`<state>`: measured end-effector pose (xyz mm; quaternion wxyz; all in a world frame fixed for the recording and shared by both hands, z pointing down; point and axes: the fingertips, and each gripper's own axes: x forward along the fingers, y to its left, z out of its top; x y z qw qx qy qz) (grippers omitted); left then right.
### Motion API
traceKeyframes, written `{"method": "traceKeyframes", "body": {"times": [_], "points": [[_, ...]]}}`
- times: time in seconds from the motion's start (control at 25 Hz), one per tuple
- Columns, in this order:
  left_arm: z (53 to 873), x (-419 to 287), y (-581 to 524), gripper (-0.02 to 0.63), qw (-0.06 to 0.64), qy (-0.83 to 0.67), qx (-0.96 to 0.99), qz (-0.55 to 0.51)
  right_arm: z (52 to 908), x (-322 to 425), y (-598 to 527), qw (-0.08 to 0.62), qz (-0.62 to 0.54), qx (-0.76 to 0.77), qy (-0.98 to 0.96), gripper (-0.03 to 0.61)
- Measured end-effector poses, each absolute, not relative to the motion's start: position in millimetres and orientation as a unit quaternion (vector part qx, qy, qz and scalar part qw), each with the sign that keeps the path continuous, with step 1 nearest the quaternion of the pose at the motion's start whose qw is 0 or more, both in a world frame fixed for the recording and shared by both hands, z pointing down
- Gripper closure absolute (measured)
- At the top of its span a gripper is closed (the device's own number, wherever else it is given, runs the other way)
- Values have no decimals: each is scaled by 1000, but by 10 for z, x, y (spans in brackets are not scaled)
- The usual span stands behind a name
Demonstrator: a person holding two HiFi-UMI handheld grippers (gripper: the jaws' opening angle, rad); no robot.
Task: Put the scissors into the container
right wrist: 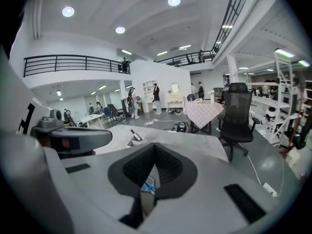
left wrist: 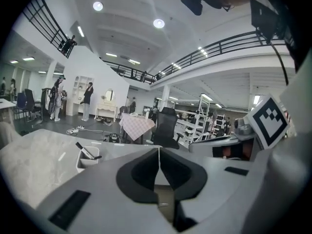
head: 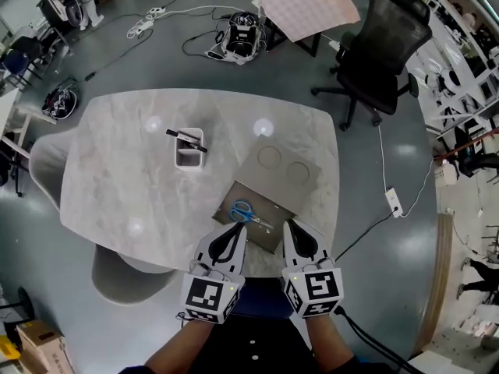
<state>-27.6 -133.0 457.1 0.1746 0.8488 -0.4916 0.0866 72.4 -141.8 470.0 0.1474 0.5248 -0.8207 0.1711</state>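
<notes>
Blue-handled scissors (head: 243, 211) lie flat on a brown cardboard sheet (head: 274, 179) at the near edge of the marble table (head: 117, 170). The white container (head: 189, 148) stands further back to the left, with a black marker resting across its rim. My left gripper (head: 236, 226) hovers just short of the scissors, jaws shut on nothing. Beside it my right gripper (head: 290, 224) is also shut and empty. In the right gripper view the scissors (right wrist: 149, 184) show through the gap under the jaws, and the container (right wrist: 133, 139) stands beyond. The left gripper view has the container (left wrist: 87, 159) at left.
The cardboard carries two round marks at its far end. A black office chair (head: 382, 45) stands beyond the table on the right. A grey chair (head: 47, 162) sits at the table's left. Cables and a bag (head: 243, 36) lie on the floor behind.
</notes>
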Motion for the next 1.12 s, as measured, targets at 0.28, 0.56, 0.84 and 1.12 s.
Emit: {"method": "traceKeyframes", "body": {"times": [0.28,0.56,0.84,1.12], "points": [[4086,-258,-1214,594,131,-494,857,61,4092,849,-1252,91,107,555,-820,581],[3694,-268,-1052,594,95,-503,858,35,3695,940,-1037,37,75,575,-814,581],[3354,-288,-964,594,63,-509,858,15,3357,982,-912,2,45,588,-808,581],[3224,-319,-836,594,45,-514,856,-1,3264,1012,-810,-9,35,594,-804,581]]}}
